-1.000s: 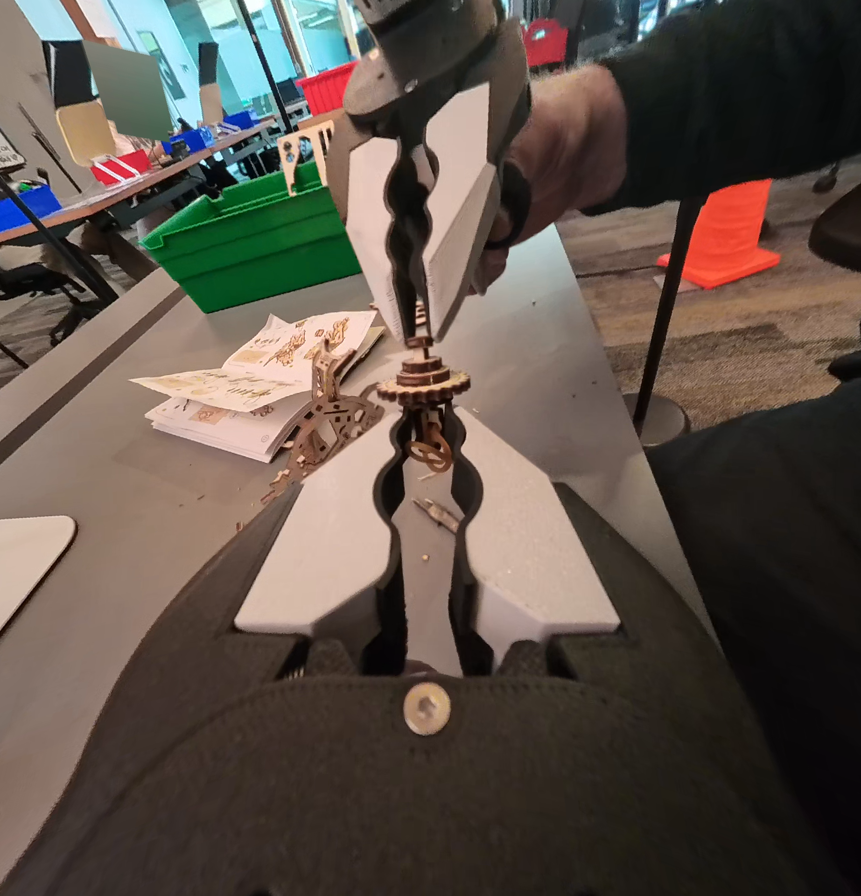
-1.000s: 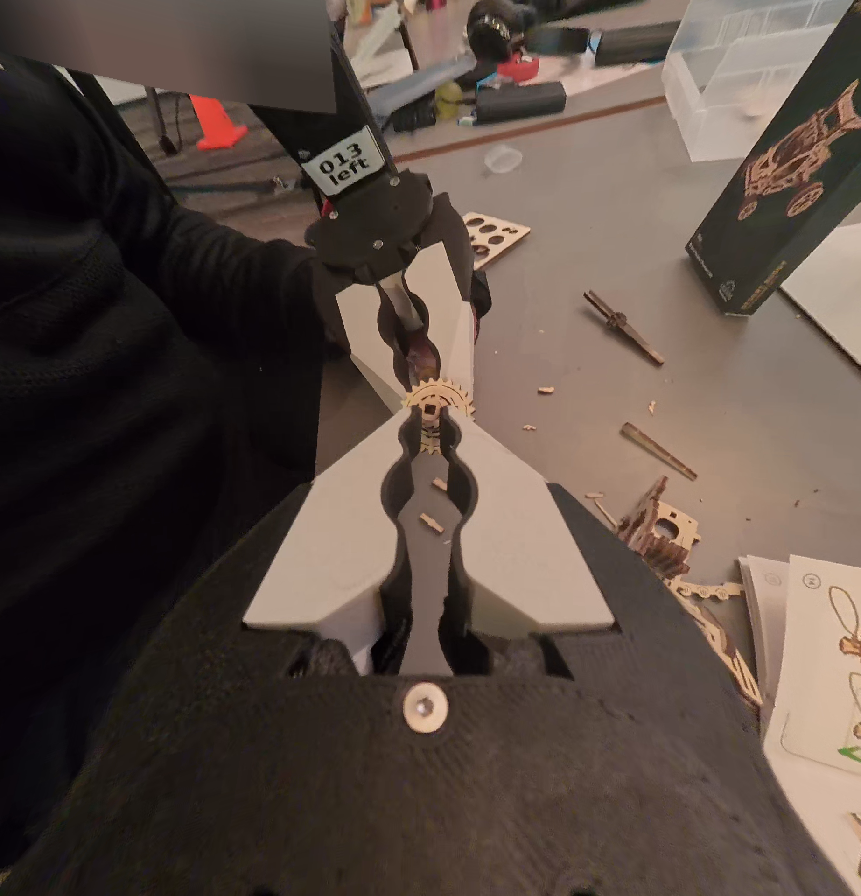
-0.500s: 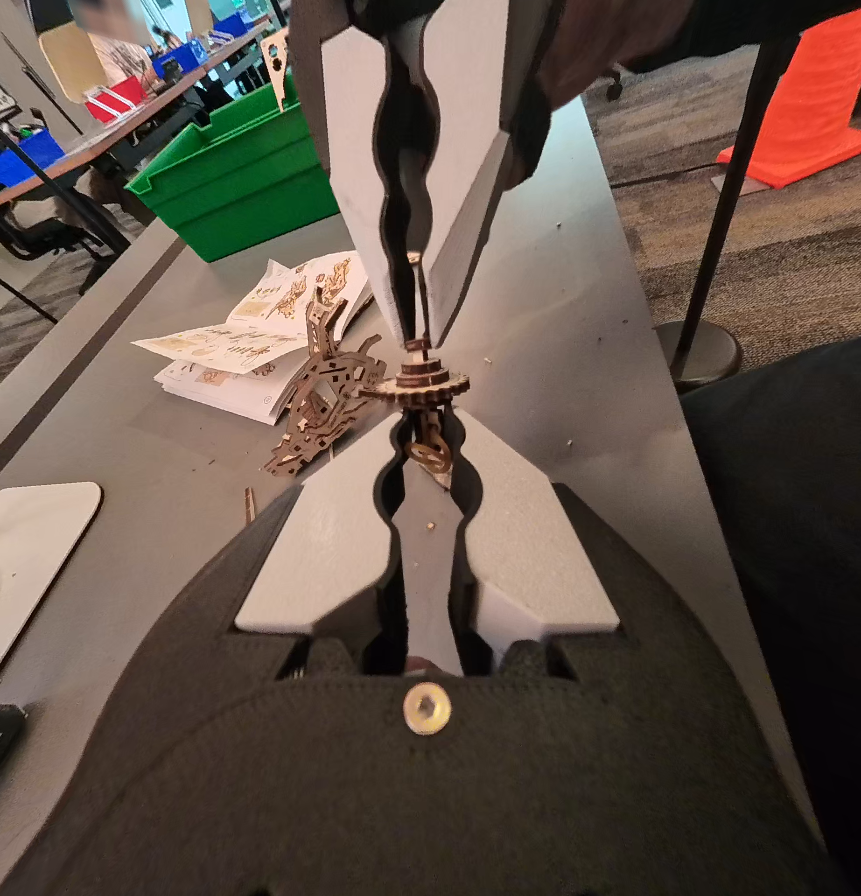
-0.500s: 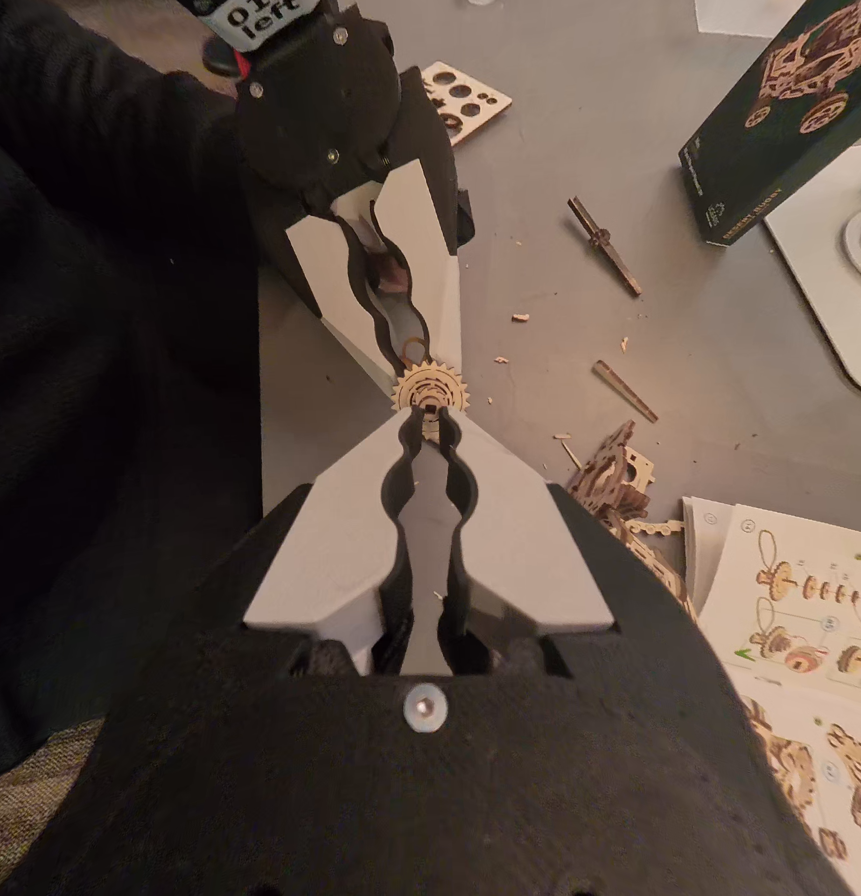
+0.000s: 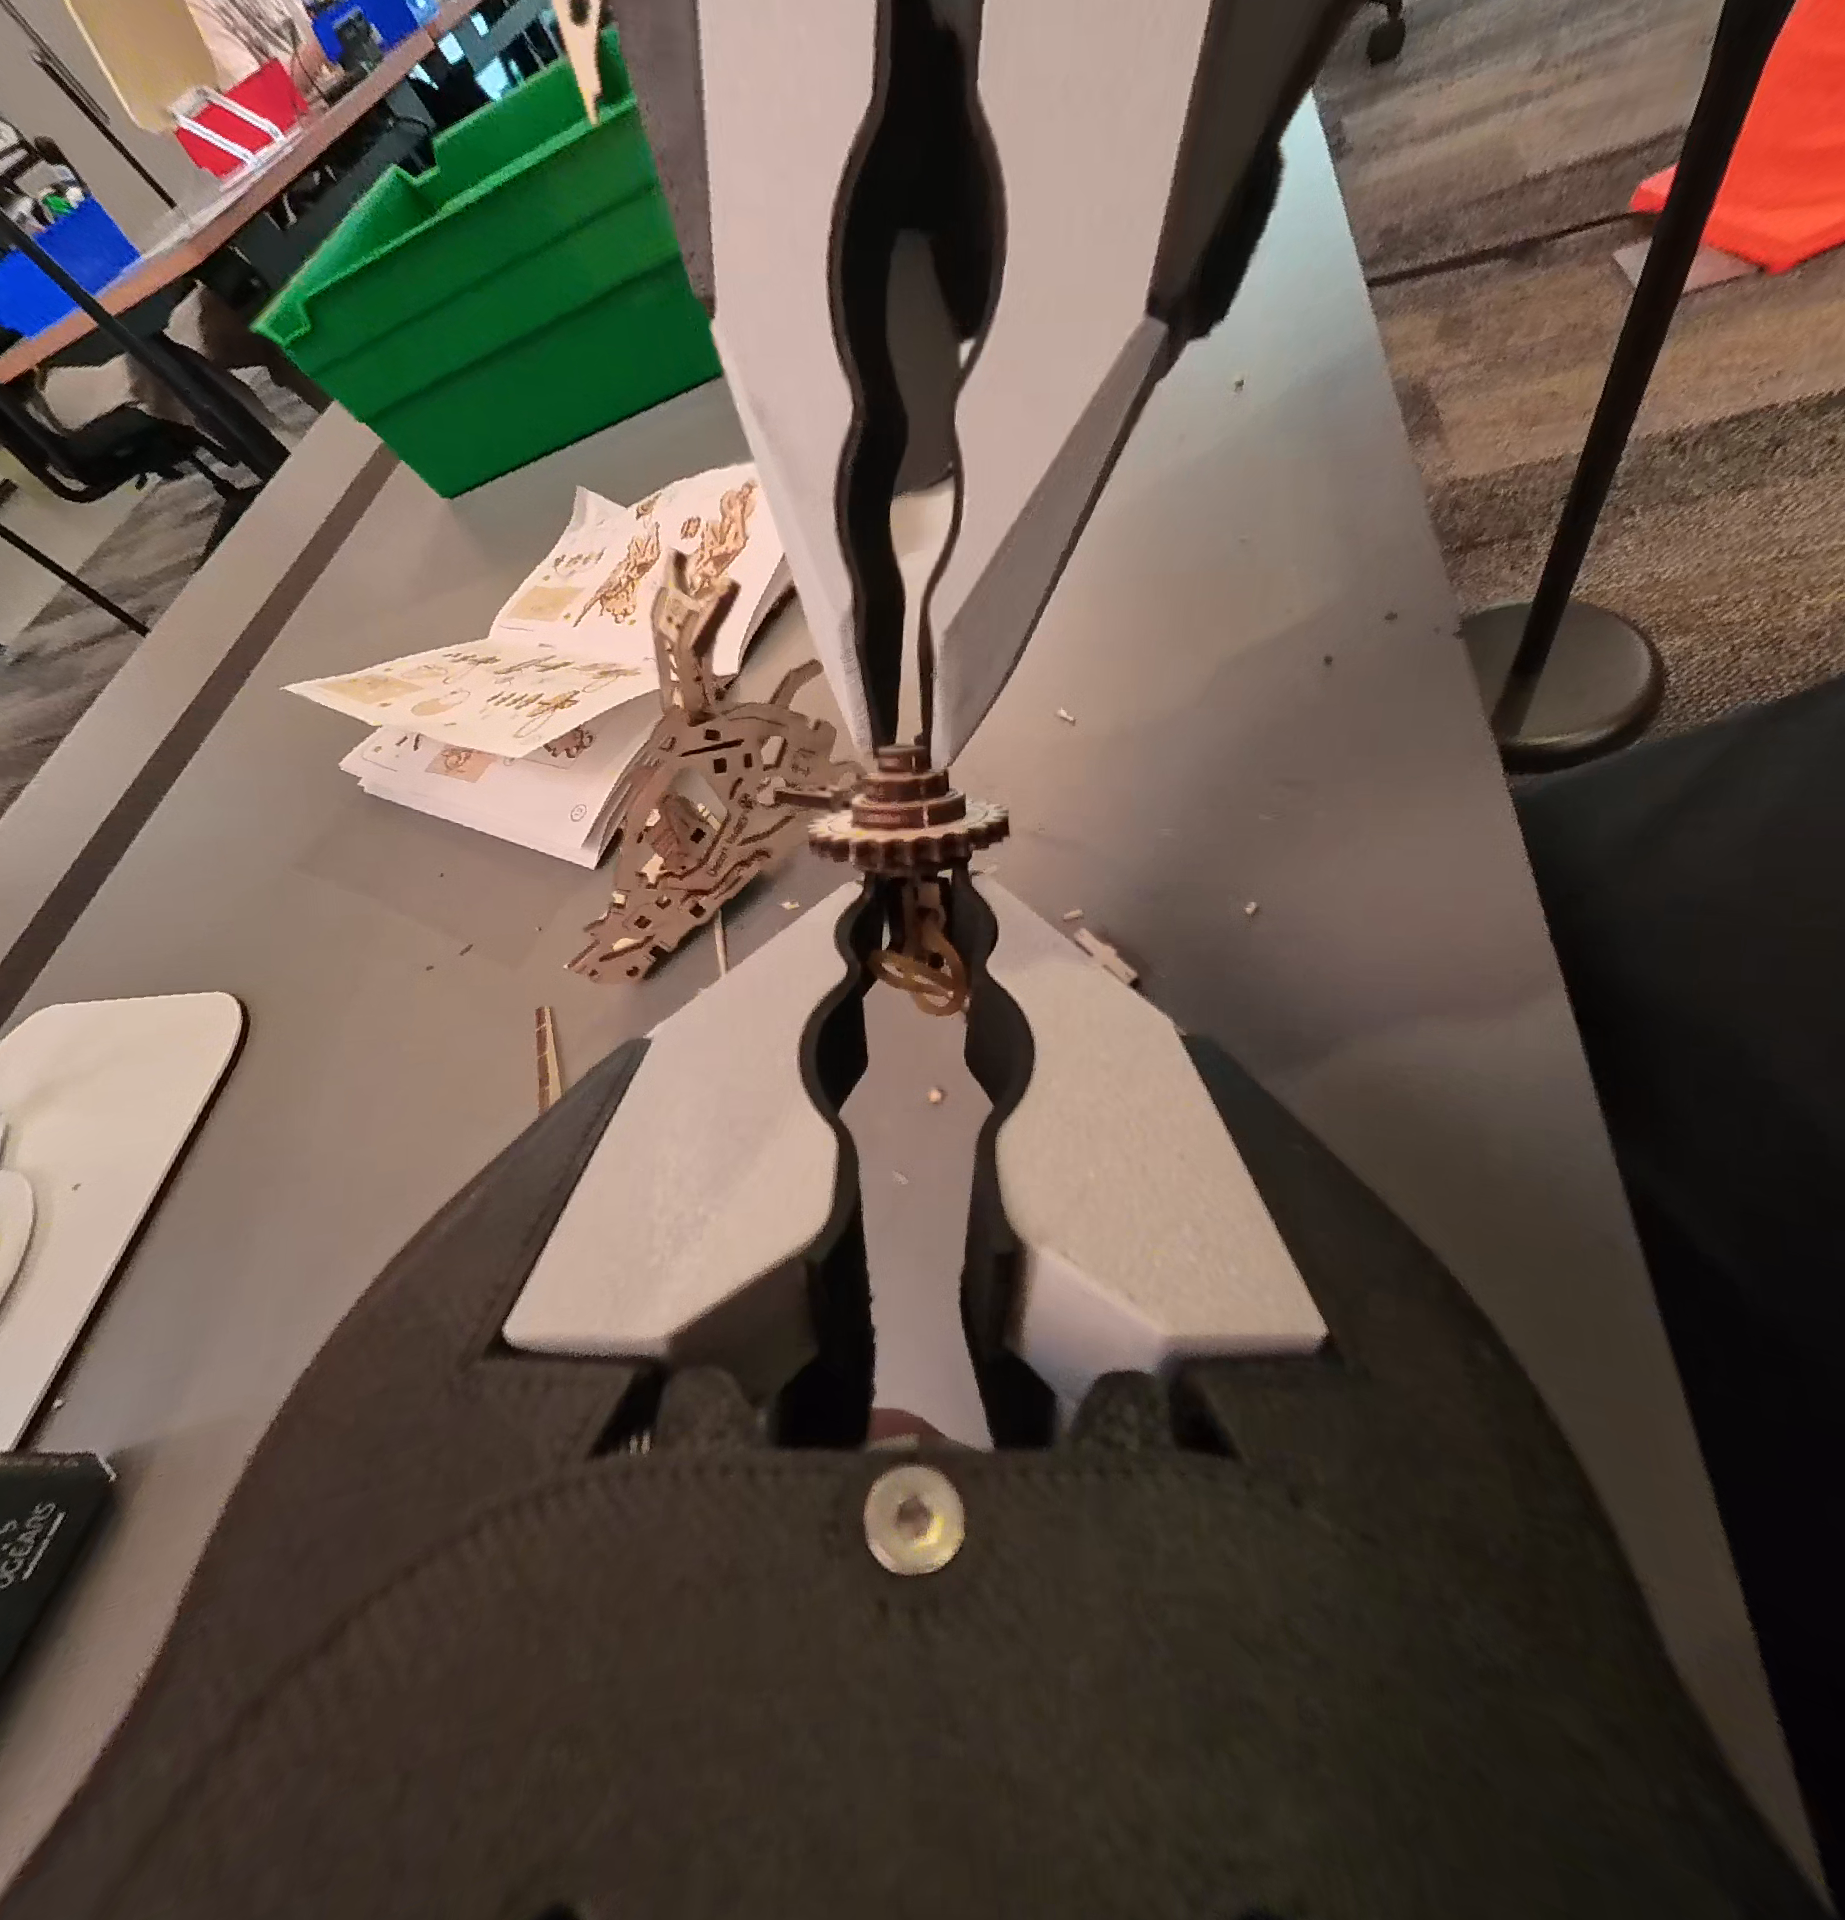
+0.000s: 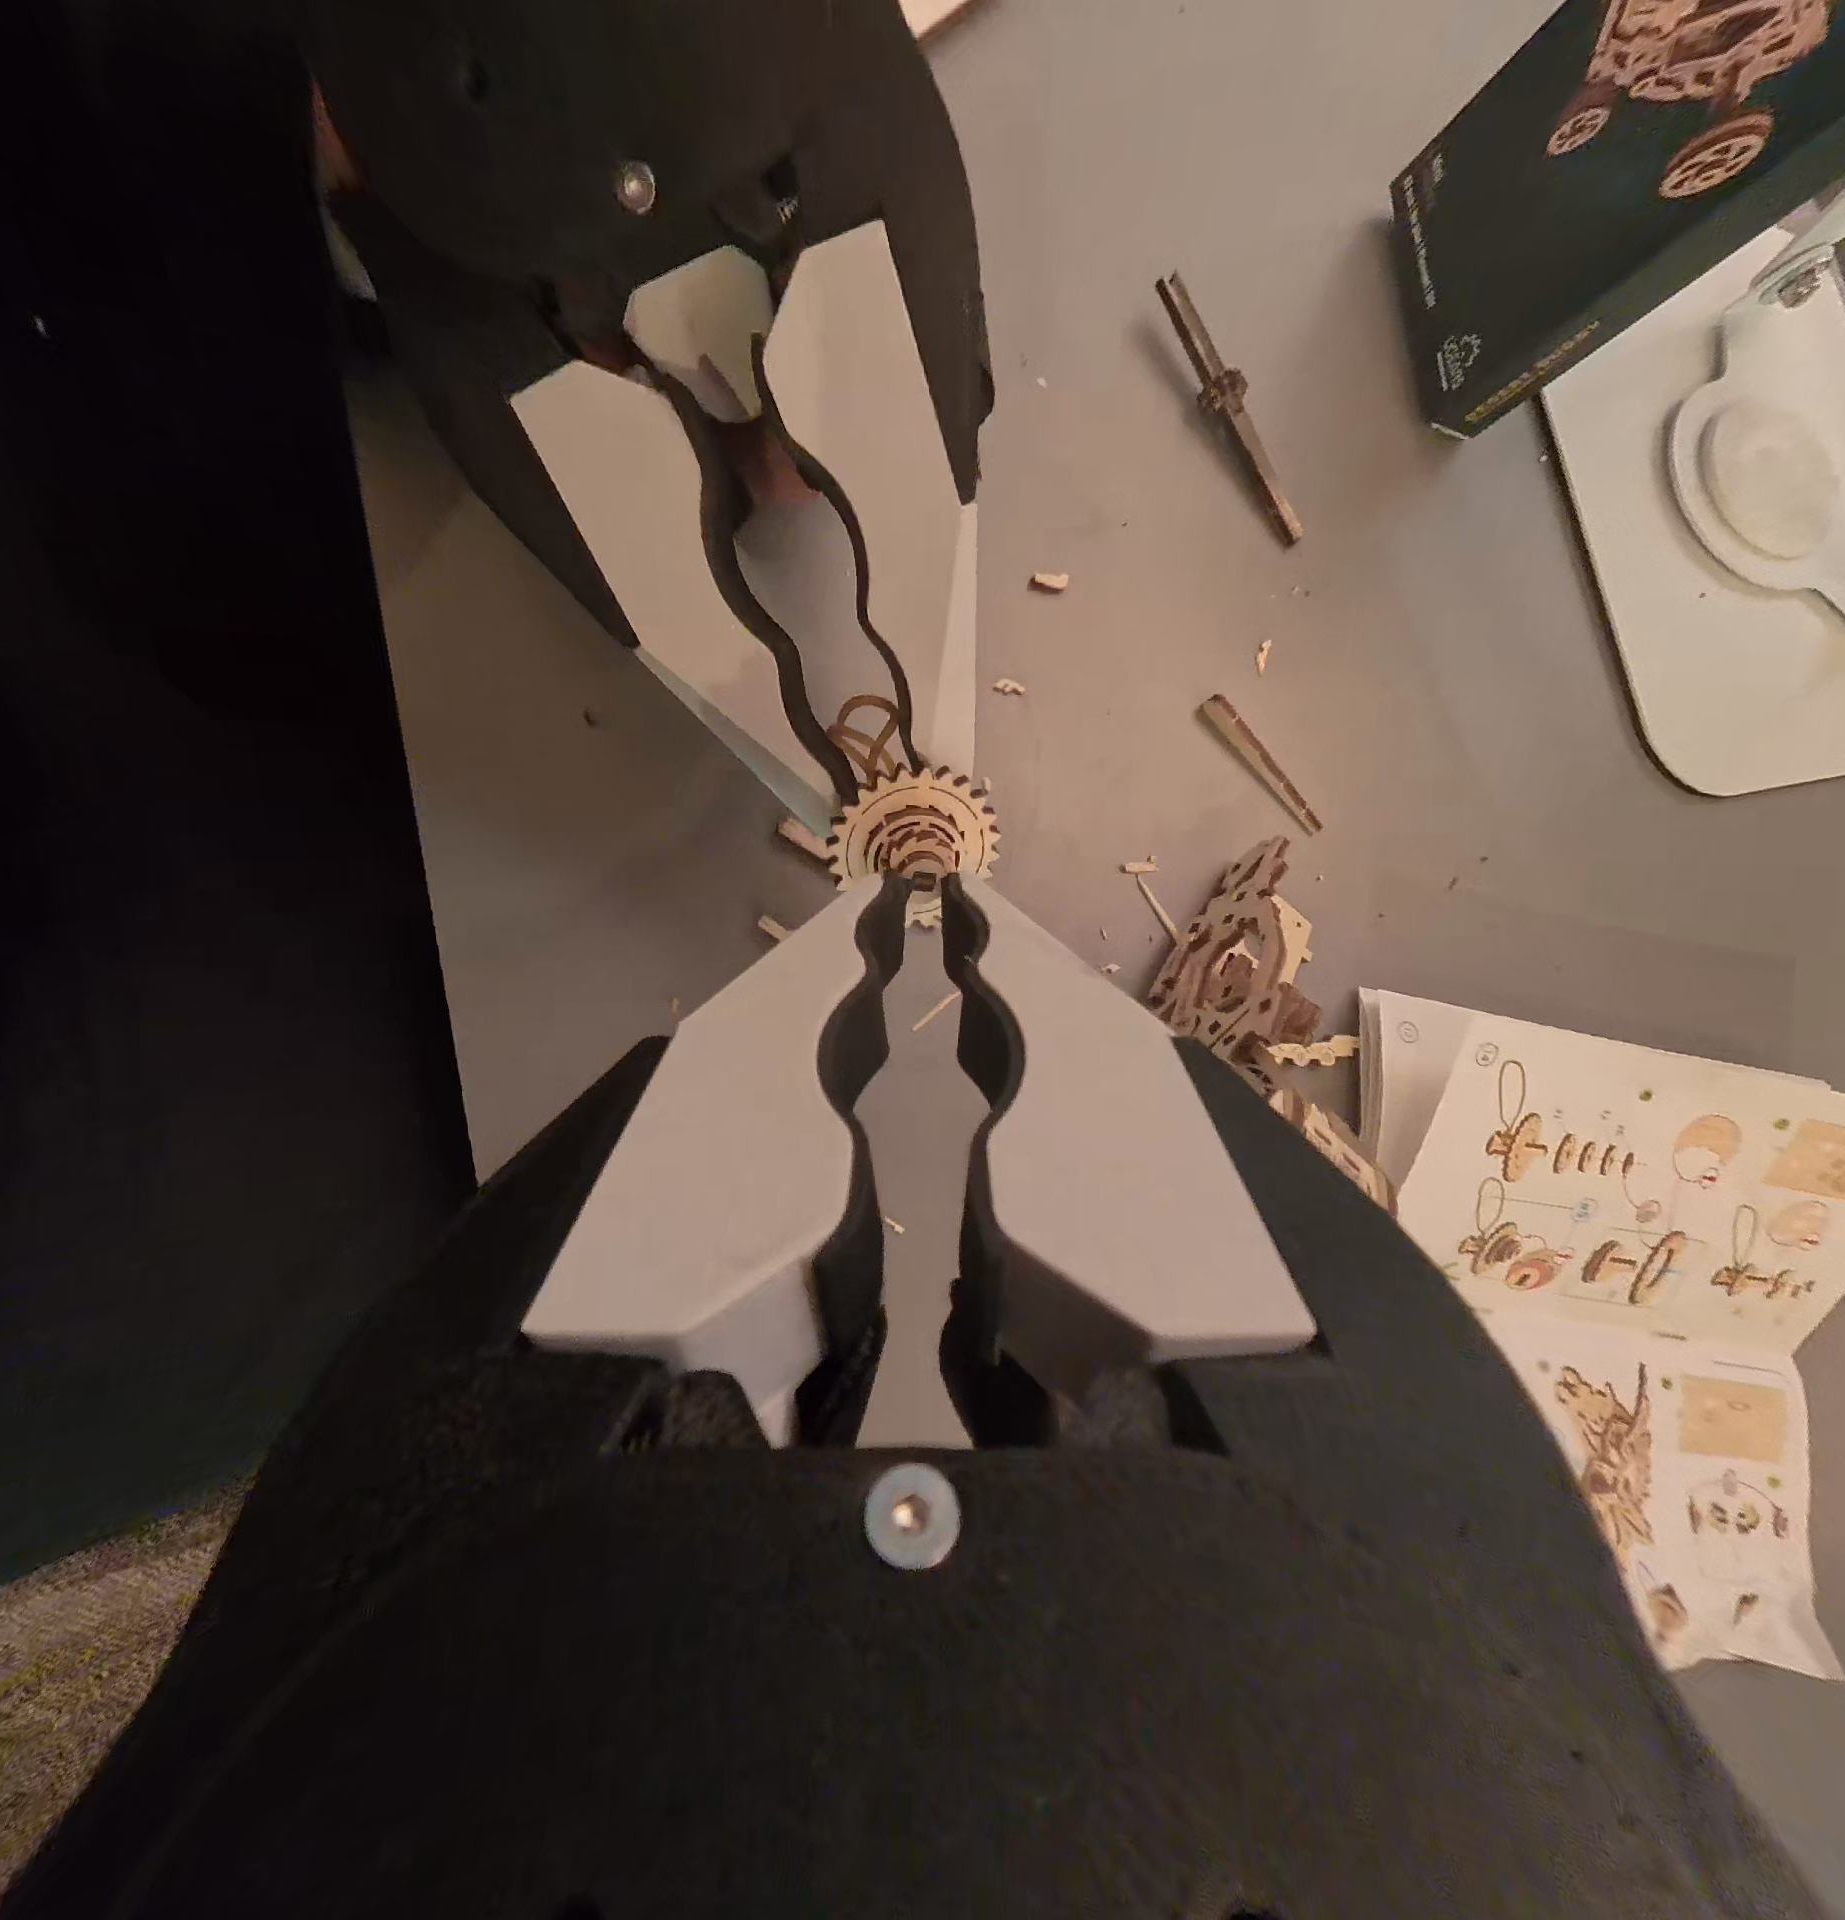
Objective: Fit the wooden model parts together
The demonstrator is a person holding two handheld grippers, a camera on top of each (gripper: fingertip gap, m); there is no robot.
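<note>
A small wooden gear (image 5: 907, 826) with stacked discs on a thin axle is held in the air between both grippers above the grey table (image 5: 378, 935). My left gripper (image 5: 910, 885) is shut on the axle just under the gear, where a small wooden ring hangs. My right gripper (image 5: 902, 732) comes down from above and is shut on the axle's top end, against the stacked discs. In the right wrist view the gear (image 6: 913, 831) faces me, my right gripper (image 6: 923, 885) pinches its centre, and the left gripper (image 6: 876, 774) holds it from behind.
A partly built wooden model (image 5: 710, 831) lies beside an open instruction booklet (image 5: 544, 707). A green bin (image 5: 502, 312) stands behind. A dark box (image 6: 1624, 187), a white tray (image 6: 1780, 675), a wooden rod (image 6: 1224, 405) and a wedge stick (image 6: 1261, 764) lie on the table. Both grippers' tips are close together, under 4 cm apart.
The two grippers have closed in on each other, and the right gripper's tips have come down onto the stacked discs. Both stay shut on the gear's axle.
</note>
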